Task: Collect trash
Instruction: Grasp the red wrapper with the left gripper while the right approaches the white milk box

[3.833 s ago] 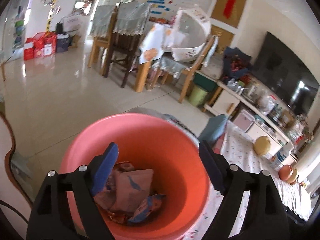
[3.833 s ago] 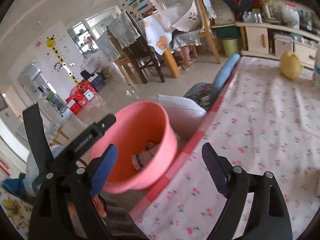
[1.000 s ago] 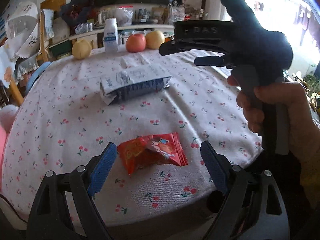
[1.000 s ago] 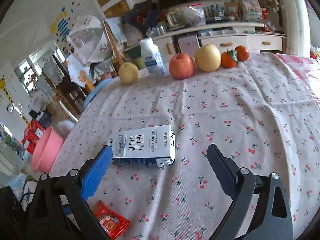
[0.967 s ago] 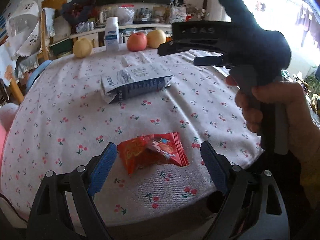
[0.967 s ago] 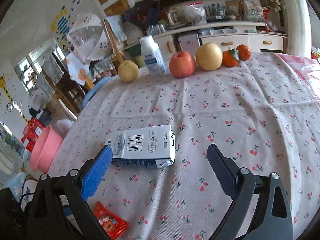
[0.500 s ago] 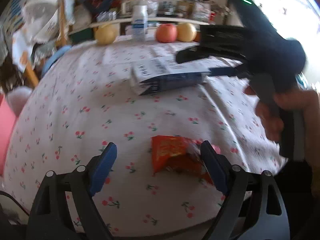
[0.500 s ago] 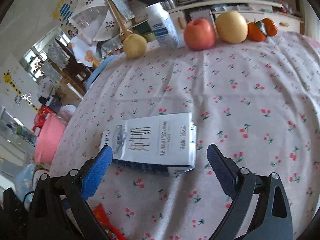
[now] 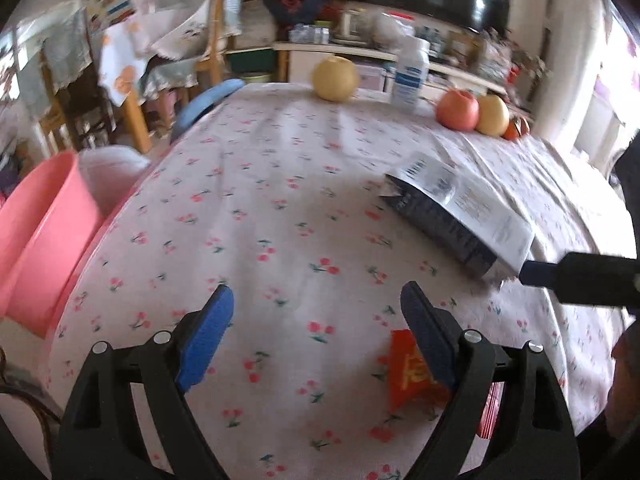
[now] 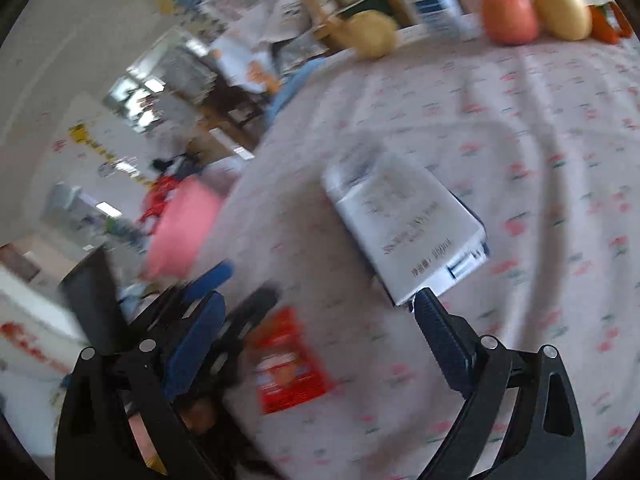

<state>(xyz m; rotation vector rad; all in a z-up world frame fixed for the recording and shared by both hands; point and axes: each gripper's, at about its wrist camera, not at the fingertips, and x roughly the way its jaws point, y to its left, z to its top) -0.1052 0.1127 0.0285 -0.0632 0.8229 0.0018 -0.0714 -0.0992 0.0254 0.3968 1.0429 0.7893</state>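
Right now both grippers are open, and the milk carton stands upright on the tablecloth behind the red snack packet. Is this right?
Not quite. The milk carton lies flat on its side, as the right wrist view shows. Both grippers, left and right, are open, and the red snack packet lies nearer on the tablecloth.

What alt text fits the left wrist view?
The open left gripper hovers over a cherry-print tablecloth, a red snack wrapper beside its right finger. Beyond lie a white-and-navy milk carton, fruit, and a pink plastic bucket at left.

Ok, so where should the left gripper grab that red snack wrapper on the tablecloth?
The red snack wrapper lies flat near the table's near edge, beside the open left gripper. Probably best to come straight down and pinch across its crinkled middle, since flat edges give little to catch.
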